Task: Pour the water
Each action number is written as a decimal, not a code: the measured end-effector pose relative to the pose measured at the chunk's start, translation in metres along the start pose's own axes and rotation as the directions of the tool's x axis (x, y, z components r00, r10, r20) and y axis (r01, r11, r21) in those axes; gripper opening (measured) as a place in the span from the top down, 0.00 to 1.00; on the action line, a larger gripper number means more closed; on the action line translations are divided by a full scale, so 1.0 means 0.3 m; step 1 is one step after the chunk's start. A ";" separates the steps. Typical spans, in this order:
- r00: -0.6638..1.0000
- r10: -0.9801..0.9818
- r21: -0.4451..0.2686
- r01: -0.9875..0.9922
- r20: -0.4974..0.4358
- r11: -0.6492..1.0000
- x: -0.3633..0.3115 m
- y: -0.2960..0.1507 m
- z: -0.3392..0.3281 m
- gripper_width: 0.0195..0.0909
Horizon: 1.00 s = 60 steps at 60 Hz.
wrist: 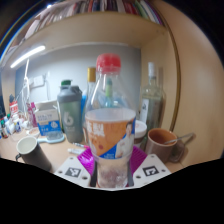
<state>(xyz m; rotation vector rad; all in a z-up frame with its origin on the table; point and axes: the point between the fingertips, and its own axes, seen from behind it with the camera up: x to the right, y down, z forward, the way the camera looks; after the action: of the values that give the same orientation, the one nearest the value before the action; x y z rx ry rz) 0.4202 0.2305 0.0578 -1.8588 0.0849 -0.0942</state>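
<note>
A clear plastic water bottle [110, 125] with a red cap and an orange-and-blue label stands upright between my fingers, filling the middle of the gripper view. My gripper [110, 165] is shut on the bottle, its magenta pads [87, 160] pressing on both sides of the lower body. Water shows in the bottle's lower part. A brown cup [161, 142] sits on the desk just beyond the right finger. Beyond the left finger, a grey mug [31, 151] lies tipped toward me, its mouth showing.
A wooden desk [55, 160] carries a grey-green tumbler [70, 112], a blue-and-white carton [46, 120], a glass bottle with a white cap [151, 98] and small clutter at the far left. A bookshelf [100, 12] hangs overhead.
</note>
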 end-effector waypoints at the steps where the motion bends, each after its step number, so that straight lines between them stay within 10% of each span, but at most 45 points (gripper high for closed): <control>1: 1.000 0.018 0.064 -0.018 0.000 0.998 0.005 -0.039 0.000 0.67; 25: 0.998 0.063 0.026 -0.063 -0.001 0.998 0.010 -0.019 -0.009 0.57; 34: 0.995 0.091 -0.089 -0.087 0.045 0.992 -0.015 0.008 -0.076 0.11; 60: 0.995 0.099 -0.152 -0.096 0.010 0.984 -0.078 -0.085 -0.648 0.12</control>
<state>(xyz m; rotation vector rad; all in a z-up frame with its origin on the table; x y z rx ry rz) 0.3761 0.0552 0.1370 -2.0033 0.1749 -0.0034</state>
